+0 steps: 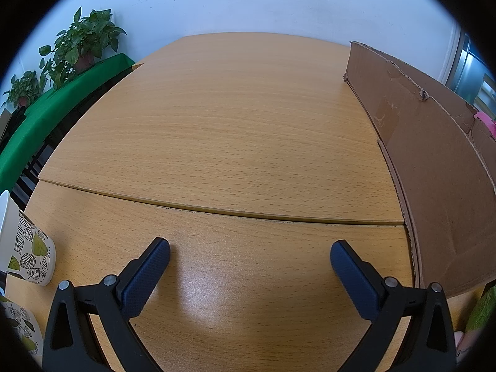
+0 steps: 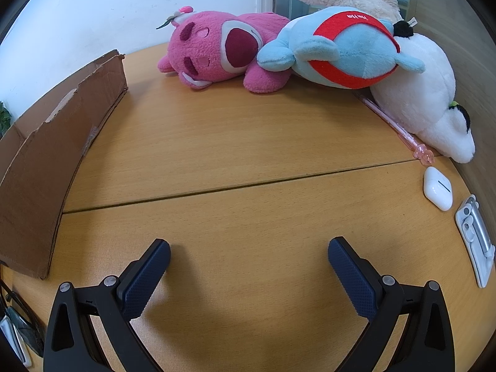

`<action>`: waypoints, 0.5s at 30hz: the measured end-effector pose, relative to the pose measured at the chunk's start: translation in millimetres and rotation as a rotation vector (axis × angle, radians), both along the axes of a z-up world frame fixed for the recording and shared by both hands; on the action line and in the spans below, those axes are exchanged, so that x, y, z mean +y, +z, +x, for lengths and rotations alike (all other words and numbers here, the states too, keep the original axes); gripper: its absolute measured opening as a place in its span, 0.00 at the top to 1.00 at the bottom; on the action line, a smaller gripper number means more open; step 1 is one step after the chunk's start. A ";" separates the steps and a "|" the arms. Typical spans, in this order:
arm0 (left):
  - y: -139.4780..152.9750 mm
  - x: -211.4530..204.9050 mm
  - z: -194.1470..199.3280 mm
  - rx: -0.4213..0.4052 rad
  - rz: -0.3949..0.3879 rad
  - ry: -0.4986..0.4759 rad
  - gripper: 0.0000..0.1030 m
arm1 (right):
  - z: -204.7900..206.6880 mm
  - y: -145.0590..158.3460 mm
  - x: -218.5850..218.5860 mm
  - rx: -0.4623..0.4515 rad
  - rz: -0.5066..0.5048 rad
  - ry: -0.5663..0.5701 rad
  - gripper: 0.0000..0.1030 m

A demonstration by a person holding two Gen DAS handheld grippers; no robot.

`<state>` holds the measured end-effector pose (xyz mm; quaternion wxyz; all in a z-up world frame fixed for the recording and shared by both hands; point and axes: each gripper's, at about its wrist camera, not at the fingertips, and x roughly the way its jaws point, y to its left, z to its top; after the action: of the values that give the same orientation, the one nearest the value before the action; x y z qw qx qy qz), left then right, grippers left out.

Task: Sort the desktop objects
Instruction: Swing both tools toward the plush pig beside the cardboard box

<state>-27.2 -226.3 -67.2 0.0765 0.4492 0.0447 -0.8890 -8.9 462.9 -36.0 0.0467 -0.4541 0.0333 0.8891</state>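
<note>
Both grippers are held low over the bare wooden desk (image 2: 235,142), the right gripper (image 2: 249,255) and left gripper (image 1: 250,257) each spread wide with nothing between the jaws. Across the desk the pink plush (image 2: 217,51) is seen lying against the blue plush (image 2: 344,46), soft and light, best pinched at a limb; the earbud case (image 2: 437,187), smooth and probably slippery, is better taken across its short sides, and the cardboard box (image 2: 46,155) stands at the left

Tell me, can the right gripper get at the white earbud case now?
Probably yes. The right gripper is open and empty, and only bare table lies between it and the earbud case, ahead to its right.
</note>
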 end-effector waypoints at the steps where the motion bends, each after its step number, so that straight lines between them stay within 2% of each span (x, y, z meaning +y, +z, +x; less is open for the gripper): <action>1: -0.1 0.0 0.0 0.000 0.000 0.000 0.00 | -0.4 -0.6 1.3 -0.006 0.000 0.001 0.00; 4: 0.4 1.6 2.0 -0.016 0.000 -0.012 0.00 | 0.5 1.6 -1.1 -0.077 -0.003 -0.010 0.00; 5: 1.6 3.1 4.6 -0.022 0.000 -0.004 0.00 | 7.4 5.4 -6.1 -0.070 0.020 -0.023 0.00; 6: 5.4 7.2 13.0 -0.004 -0.018 0.007 0.02 | 15.8 11.7 -13.0 -0.038 0.050 -0.018 0.00; 9: 39.0 33.0 53.7 0.140 -0.106 -0.023 0.02 | 53.5 47.3 -50.1 0.104 0.192 0.052 0.00; 11: 70.4 48.9 82.4 0.213 -0.089 -0.020 0.02 | 84.0 77.4 -80.3 0.215 0.305 0.097 0.00; 13: 104.3 63.7 113.7 0.303 -0.026 -0.007 0.01 | 115.1 106.8 -109.9 0.334 0.384 0.132 0.00; 15: 136.3 82.8 143.6 0.404 -0.048 0.031 0.01 | 140.7 129.7 -134.3 0.432 0.375 0.165 0.00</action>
<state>116.4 -143.5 69.1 0.0903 0.2592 0.0450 -0.9606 131.9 328.6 93.6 0.0491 -0.2390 -0.1593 0.9566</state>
